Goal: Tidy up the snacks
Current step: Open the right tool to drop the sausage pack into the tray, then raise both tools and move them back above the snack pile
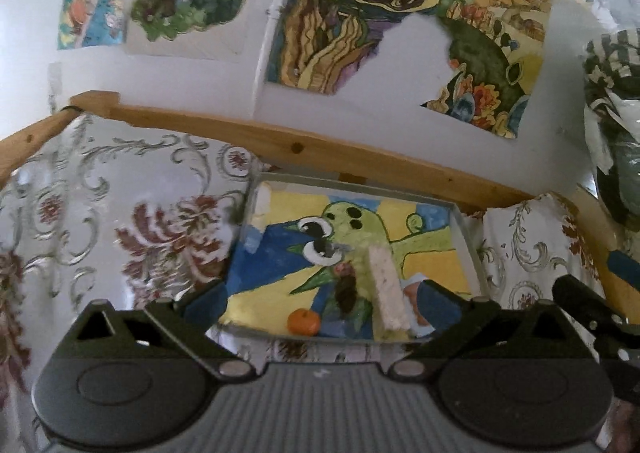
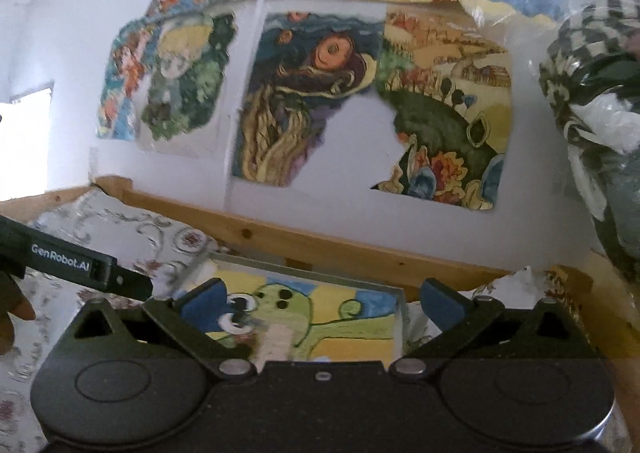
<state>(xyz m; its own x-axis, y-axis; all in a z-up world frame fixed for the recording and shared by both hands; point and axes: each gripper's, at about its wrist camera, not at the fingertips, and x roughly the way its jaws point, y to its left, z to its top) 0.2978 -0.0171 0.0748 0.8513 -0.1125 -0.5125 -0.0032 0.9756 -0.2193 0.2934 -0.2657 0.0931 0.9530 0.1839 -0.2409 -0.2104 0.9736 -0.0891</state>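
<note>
from the left wrist view, the left gripper (image 1: 322, 303) is released, its two blue pads (image 1: 206, 303) spread wide with nothing between them but air. just beyond, at about twelve o'clock from it, a shallow tray (image 1: 466, 231) sits on the flowered tablecloth (image 1: 120, 213), its floor painted with a green big-eyed creature on yellow and blue. in the tray lie the snacks: a small orange fruit (image 1: 304, 322) at the near edge, a long pale bar (image 1: 388, 293) to its two o'clock lying lengthwise away from the camera, and a dark lump (image 1: 346, 293) between them that is too blurred to name. a wooden rail (image 1: 296, 147) runs behind the tray at the foot of the white wall, which is hung with torn painted pictures (image 1: 340, 13). at three o'clock a checked bundle in clear plastic (image 1: 612, 93) crowds the edge, and the black end of the other tool pokes in low at four o'clock. from the right wrist view, the right gripper (image 2: 322, 299) is likewise released and holds nothing. its own body hides the near half of the tray (image 2: 402, 317); only the top of the pale bar (image 2: 276, 341) shows, blurred. the left tool's black arm crosses in at nine o'clock, with part of a hand (image 2: 14, 317) below it. the bundle (image 2: 596, 85) stands at two o'clock.
</note>
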